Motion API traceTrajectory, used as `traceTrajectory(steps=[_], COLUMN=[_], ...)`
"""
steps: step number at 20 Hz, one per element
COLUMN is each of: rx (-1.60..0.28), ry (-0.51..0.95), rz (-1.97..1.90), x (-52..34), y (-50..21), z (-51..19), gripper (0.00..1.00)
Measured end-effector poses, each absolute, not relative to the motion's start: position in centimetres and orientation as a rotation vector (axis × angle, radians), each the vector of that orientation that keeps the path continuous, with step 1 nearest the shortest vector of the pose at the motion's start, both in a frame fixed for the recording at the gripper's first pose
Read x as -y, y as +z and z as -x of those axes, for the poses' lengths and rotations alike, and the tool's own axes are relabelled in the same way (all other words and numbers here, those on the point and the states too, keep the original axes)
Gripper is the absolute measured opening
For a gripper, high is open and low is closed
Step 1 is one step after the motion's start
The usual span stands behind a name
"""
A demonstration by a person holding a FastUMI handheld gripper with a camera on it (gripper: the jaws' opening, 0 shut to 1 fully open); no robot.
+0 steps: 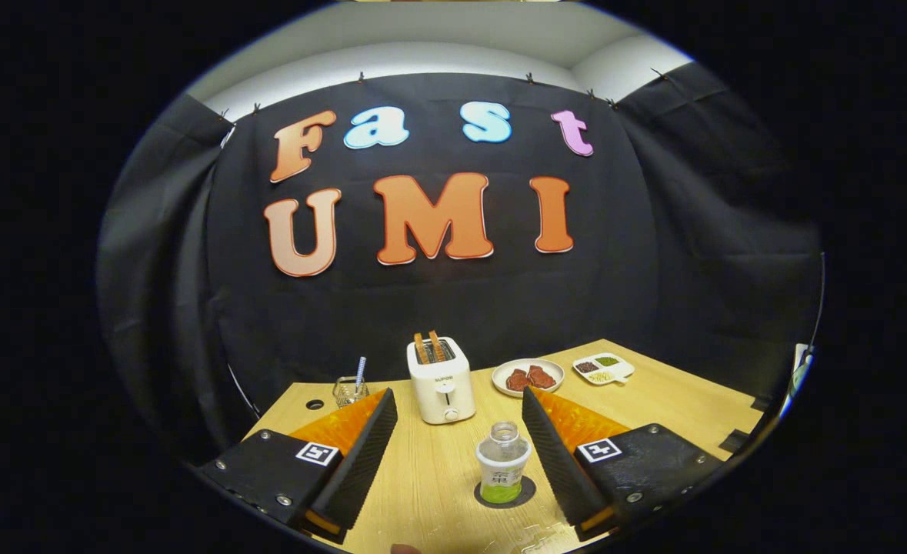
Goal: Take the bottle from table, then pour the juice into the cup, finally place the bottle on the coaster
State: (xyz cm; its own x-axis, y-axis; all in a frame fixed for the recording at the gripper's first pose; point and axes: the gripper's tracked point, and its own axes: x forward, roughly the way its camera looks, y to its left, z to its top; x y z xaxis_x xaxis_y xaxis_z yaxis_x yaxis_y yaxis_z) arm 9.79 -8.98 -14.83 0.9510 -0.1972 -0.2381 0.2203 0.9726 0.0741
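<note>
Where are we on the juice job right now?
The bottle stands uncapped on the dark coaster, a little juice left in it, so placing looks done. The gripper is open, its fingers clear of the bottle. Whether the cup got juice, I cannot tell.

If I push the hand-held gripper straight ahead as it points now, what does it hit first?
Most likely the bottle, standing on the coaster between the open fingers, nearer the right one. The hand-held gripper would close around it before touching. Beyond it stands the toaster, though depth is hard to judge.
</note>
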Motion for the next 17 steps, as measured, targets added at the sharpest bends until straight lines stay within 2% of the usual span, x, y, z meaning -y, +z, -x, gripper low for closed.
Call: traceTrajectory(steps=[4, 8, 17], rx=[-0.172, -0.109, -0.080], ry=[-0.103, -0.060, 0.023], rz=[-0.166, -0.173, -0.088], x=[3.8, 1.4, -3.0], y=[-10.6, -8.1, -8.2], z=[-6.7, -3.2, -0.2], gripper=[0.97, 0.97, 0.97])
